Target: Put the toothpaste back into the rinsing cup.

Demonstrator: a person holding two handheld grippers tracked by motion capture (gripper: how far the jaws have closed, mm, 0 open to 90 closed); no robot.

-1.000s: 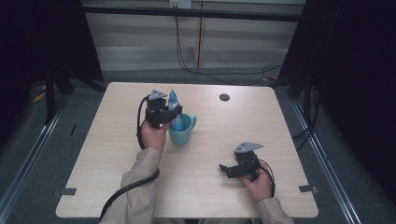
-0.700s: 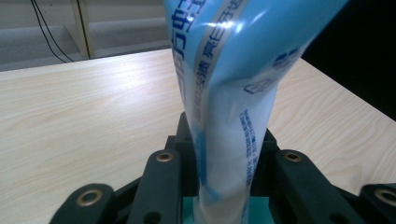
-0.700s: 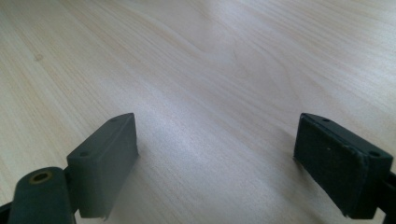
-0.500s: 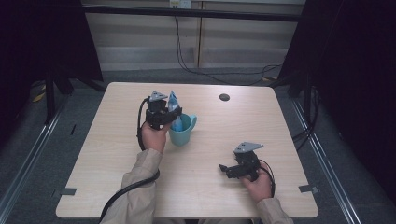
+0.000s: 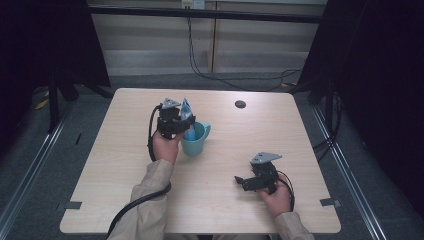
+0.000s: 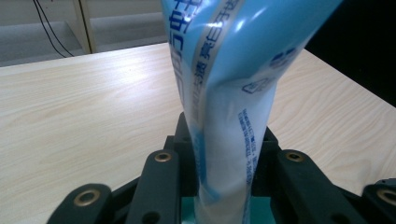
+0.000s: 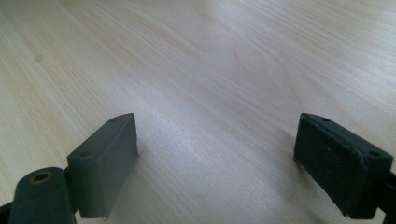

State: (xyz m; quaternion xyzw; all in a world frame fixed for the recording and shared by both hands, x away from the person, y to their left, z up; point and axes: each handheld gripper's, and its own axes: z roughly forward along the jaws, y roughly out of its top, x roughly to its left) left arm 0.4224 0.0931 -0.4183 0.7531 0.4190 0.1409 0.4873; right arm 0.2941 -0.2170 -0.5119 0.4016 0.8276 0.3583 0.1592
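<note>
At table centre-left: gripping a blue-and-white pouch (image 5: 186, 111) in the left gripper (image 5: 181, 121), jaws pinched tight on its lower part, holding it upright over the teal mug (image 5: 197, 141).
Pouch, close up: rising between the black jaws in the left gripper view (image 6: 233, 93), printed seam facing the camera, lower end dipping toward teal at the bottom edge; not possible to tell whether touching the mug's inside.
Mug: standing on the table (image 5: 300, 125) just beside the left hand, handle pointing right.
Right gripper: resting low on the table near the front right (image 5: 242, 180), jaws spread wide, holding nothing; bare wood grain lying between them (image 7: 215, 140).
Risk, mug: likely tipping or sliding if the pouch drags on the rim, nothing steadying it while the right gripper is idling well apart.
Risk, pouch: soft film possibly buckling or slipping in the pinch, then flopping outside the mug.
Risk, view: pouch blocking most of the left gripper view, making aim at the opening hard to judge.
Around: small dark round object (image 5: 240, 104) lying near the far edge, well apart, obstructing nothing; cable (image 5: 150, 135) looping at the left wrist, possibly snagging.
</note>
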